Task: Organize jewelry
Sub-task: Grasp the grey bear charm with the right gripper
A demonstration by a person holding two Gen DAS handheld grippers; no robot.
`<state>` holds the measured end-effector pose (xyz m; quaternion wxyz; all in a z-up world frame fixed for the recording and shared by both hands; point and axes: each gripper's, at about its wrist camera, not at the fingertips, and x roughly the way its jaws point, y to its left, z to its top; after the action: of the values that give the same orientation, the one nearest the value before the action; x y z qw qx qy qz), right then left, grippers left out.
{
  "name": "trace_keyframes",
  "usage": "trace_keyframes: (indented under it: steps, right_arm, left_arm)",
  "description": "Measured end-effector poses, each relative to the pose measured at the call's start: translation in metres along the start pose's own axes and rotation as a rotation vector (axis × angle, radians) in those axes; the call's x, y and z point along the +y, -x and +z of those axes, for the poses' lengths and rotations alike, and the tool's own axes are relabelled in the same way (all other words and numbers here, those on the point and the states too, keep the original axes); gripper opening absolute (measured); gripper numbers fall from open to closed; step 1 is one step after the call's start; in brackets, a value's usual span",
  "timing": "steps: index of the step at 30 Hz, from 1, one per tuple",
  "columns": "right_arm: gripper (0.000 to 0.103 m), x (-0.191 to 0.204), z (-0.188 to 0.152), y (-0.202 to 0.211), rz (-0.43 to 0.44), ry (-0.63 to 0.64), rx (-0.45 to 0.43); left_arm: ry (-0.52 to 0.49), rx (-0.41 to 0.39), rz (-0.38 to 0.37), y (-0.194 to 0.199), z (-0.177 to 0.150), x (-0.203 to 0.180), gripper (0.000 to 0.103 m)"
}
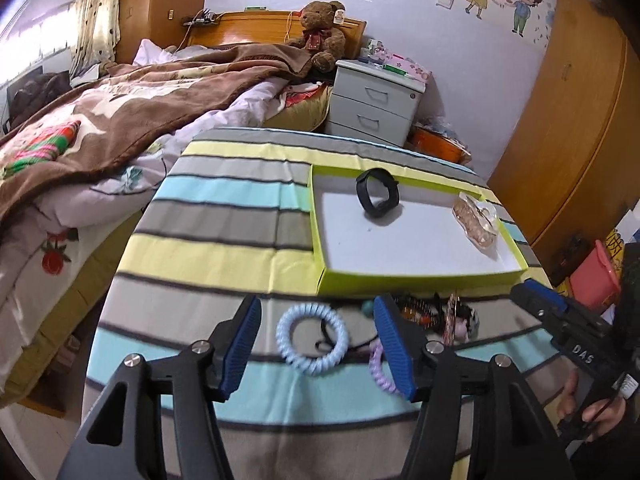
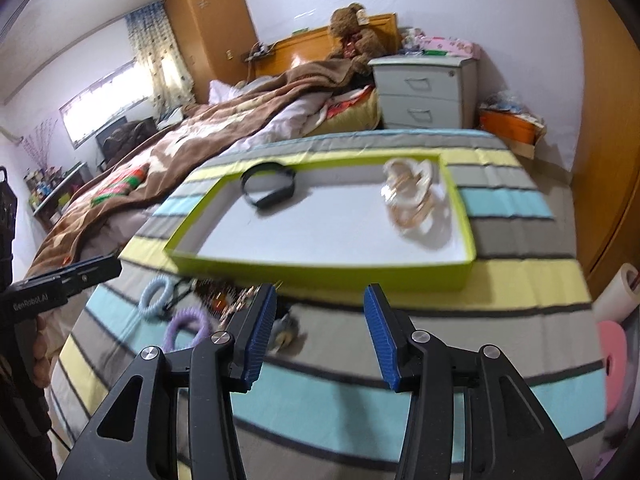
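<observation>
Left gripper (image 1: pixel 316 344) open, empty, above the pale blue coil hair tie (image 1: pixel 313 338) on the striped bench (image 1: pixel 224 216). Right gripper (image 2: pixel 320 332) open, empty. Green tray (image 1: pixel 420 278) beyond holds a black band (image 1: pixel 378 194) far left, bagged gold jewelry (image 1: pixel 476 220) right. Remaining pieces lie near the tray's front edge

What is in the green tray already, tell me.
Not empty: the green tray holds a black band and a bagged gold piece; its remaining white floor is bare.

Both claws are angled downward with jaws parted and nothing gripped: the left claw (image 1: pixel 316 344) and the right claw (image 2: pixel 320 336), each held by hand.
</observation>
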<state>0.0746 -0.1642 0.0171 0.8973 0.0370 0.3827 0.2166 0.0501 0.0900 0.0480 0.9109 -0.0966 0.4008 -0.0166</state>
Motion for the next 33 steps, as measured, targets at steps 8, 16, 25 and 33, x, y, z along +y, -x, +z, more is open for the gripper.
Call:
trace_keyframes:
  steps: [8, 16, 25, 33]
  right_arm:
    - [0.047, 0.016, -0.010, -0.015, 0.032, 0.041, 0.052]
    - [0.047, 0.020, -0.009, -0.034, 0.056, 0.036, 0.114]
    - [0.035, 0.019, -0.009, -0.039, 0.057, 0.038, 0.147]
    - [0.028, 0.021, -0.010, -0.033, 0.034, 0.057, 0.134]
  left_arm:
    - [0.055, 0.013, -0.087, 0.007, -0.021, 0.016, 0.061]
    - [0.095, 0.050, -0.114, -0.001, -0.035, 0.031, 0.060]
    - [0.100, 0.063, -0.111, -0.006, -0.038, 0.038, 0.060]
    - [0.099, 0.071, -0.108, -0.008, -0.037, 0.038, 0.060]
